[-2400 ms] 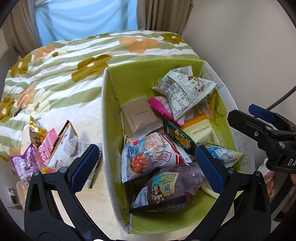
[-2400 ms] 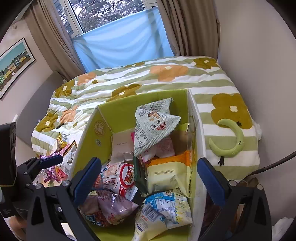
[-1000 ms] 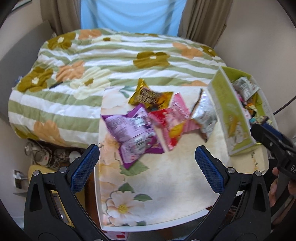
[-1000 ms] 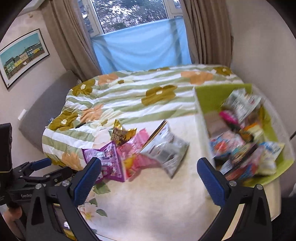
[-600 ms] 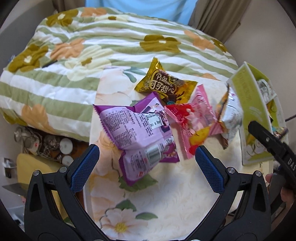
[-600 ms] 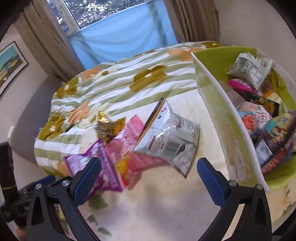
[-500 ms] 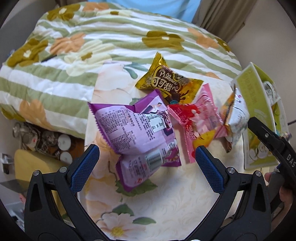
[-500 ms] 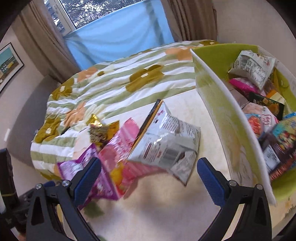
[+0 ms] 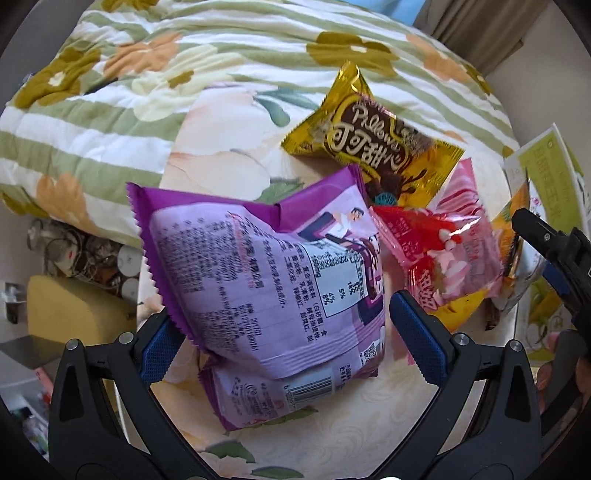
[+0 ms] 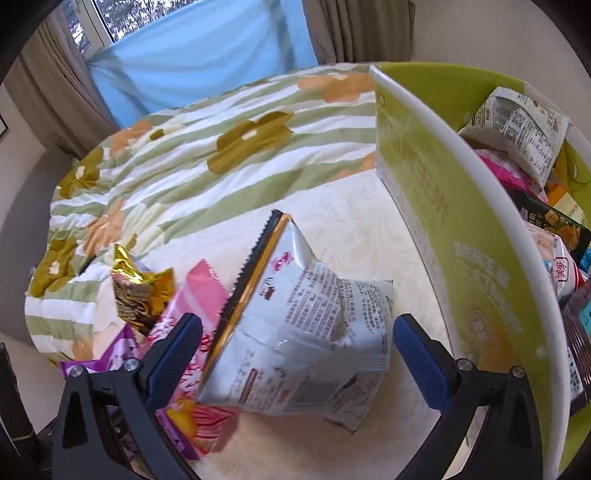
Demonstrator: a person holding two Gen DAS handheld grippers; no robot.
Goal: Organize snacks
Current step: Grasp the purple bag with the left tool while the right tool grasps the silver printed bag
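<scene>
The left tool [image 9: 284, 332] is spread wide, its blue-padded fingers [image 9: 419, 341] on either side of a purple snack bag [image 9: 273, 291] that lies back-up on the worktop [image 9: 369, 424]; whether the pads touch the bag cannot be told. Just beyond its right finger lies a pink and red candy bag [image 9: 447, 254], overlapping the purple bag's edge. Farther ahead sits a gold chocolate bag [image 9: 373, 147], its lower corner tucked against both. Past the worktop's far edge spreads a bed quilt [image 9: 155, 70] in green stripes and flowers.

The right tool [image 10: 295, 350] is likewise wide open, its fingers [image 10: 421, 354] either side of a silver snack bag [image 10: 306, 332] that stands puffed up on the worktop [image 10: 351, 229], leaning on the pink bag [image 10: 195, 306] to the tool's left. The left pad sits over the pink bag; the right pad is apart from the silver one. Beyond and left of that lie the gold bag [image 10: 142, 295] and a corner of the purple one [image 10: 110, 354]. To the tool's right rises the green wall of a cardboard box [image 10: 461, 229], filled with more packets [image 10: 517, 125]. Ahead, past the quilt [image 10: 221, 147], hangs a blue sheet [image 10: 207, 55] between beige curtains [image 10: 362, 26].
</scene>
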